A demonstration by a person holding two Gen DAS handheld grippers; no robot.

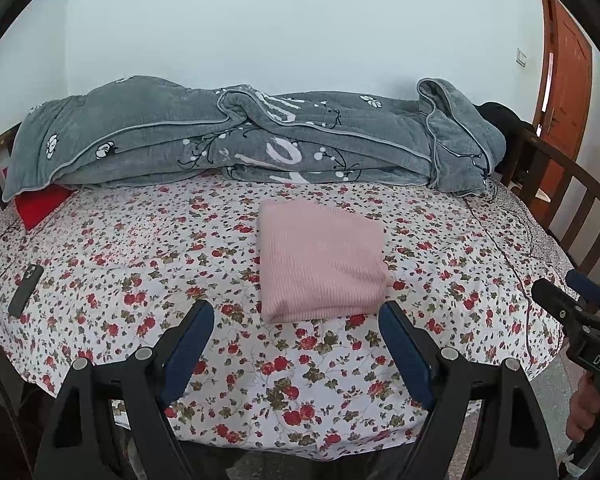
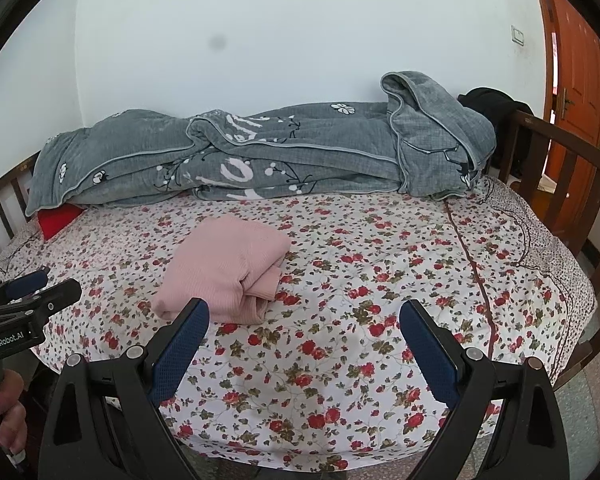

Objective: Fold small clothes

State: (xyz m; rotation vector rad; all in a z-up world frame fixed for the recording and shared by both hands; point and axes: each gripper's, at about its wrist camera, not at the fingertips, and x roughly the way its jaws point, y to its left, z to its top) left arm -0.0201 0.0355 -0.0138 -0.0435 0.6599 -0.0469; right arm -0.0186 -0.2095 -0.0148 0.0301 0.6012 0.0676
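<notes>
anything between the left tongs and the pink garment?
Nothing visible. The left tongs are open and aimed at the folded pink garment, with only bare floral sheet between them. The phone lies far off to the left, and the grey blanket sits behind the garment. The right tongs are open too.

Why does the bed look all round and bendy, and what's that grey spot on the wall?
Left wrist view: the fisheye lens bows the floral bed and darkens the corners; the pink folded garment looks slightly blurry. Right wrist view: same bending; the grey smudge may be lens dirt or a wall mark, cannot tell.
</notes>
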